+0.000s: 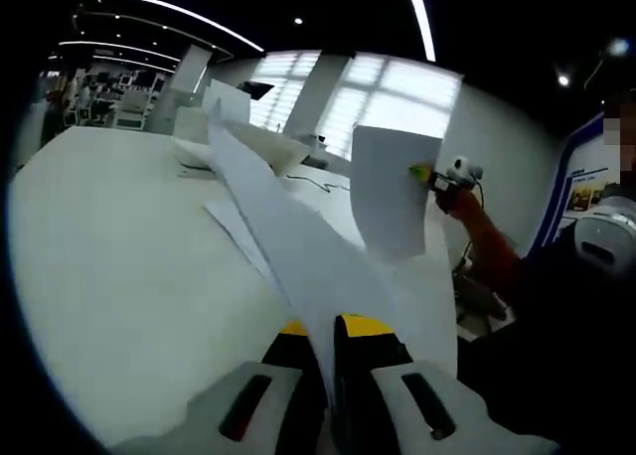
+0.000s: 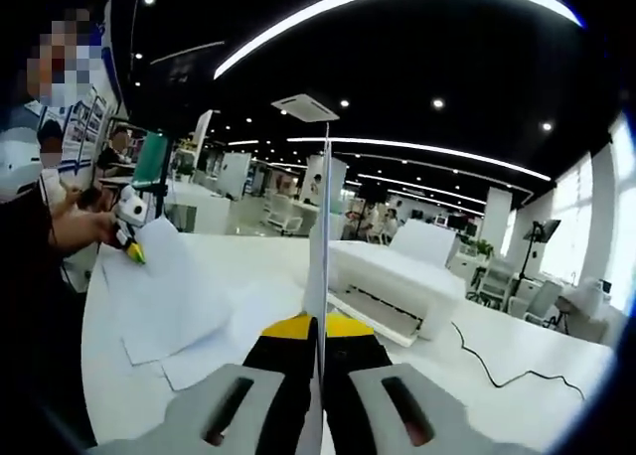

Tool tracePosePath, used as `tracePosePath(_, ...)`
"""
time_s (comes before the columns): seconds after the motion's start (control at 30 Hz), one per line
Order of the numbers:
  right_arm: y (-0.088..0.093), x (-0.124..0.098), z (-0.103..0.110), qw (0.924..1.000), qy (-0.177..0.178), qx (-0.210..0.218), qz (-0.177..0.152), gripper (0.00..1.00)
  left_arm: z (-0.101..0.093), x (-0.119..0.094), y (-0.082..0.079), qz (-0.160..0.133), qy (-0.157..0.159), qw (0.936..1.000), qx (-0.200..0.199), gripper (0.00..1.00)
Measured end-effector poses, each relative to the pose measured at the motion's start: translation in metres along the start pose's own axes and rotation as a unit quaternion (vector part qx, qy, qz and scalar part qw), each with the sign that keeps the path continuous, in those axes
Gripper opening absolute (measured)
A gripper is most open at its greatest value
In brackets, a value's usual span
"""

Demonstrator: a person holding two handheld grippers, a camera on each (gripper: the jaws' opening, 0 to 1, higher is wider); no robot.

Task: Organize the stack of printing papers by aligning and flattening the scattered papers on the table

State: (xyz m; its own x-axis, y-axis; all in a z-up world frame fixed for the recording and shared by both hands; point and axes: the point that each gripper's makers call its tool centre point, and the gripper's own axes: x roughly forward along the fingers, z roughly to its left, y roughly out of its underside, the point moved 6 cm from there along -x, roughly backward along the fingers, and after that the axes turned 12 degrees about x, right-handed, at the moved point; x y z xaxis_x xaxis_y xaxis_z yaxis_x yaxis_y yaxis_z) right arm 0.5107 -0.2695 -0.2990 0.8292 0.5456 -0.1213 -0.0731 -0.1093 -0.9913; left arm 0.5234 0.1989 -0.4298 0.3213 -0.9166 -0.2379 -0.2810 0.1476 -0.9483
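Observation:
Both grippers hold white printing paper above a white table (image 1: 119,276). My left gripper (image 1: 328,348) is shut on a sheet (image 1: 288,236) that rises from its jaws and leans away to the upper left. My right gripper (image 1: 434,179) comes in from the right, pinching a second, upright sheet (image 1: 393,192). In the right gripper view, the right gripper (image 2: 320,344) is shut on that sheet, seen edge-on (image 2: 320,246). At the left, the left gripper (image 2: 132,248) grips the corner of its sheet (image 2: 164,296). More loose sheets (image 2: 204,361) lie flat on the table (image 2: 268,261).
A white printer (image 2: 397,276) stands on the table behind the papers, with a black cable (image 2: 497,366) trailing to its right. The person holding the grippers is at the table's edge (image 2: 40,276). Desks and chairs fill the office behind.

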Motion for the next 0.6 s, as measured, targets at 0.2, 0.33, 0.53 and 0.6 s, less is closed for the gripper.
tracePosePath(0.2, -0.009, 0.004, 0.007, 0.9997, -0.014, -0.018, -0.002, 0.00, 0.000, 0.000, 0.001, 0.000, 0.000, 1.0000, 0.001, 0.07)
tracePosePath(0.33, -0.014, 0.007, 0.009, 0.9995, -0.021, -0.024, -0.001, 0.00, 0.000, 0.000, 0.001, 0.000, -0.001, 1.0000, 0.000, 0.07)
tracePosePath(0.53, -0.021, 0.012, 0.016, 0.9985, -0.036, -0.040, -0.001, 0.00, 0.000, 0.000, 0.001, -0.001, -0.001, 1.0000, 0.002, 0.07)
tracePosePath(0.6, -0.023, 0.013, 0.018, 0.9982, -0.040, -0.044, -0.001, 0.00, 0.000, 0.000, 0.001, -0.001, -0.001, 1.0000, 0.002, 0.07)
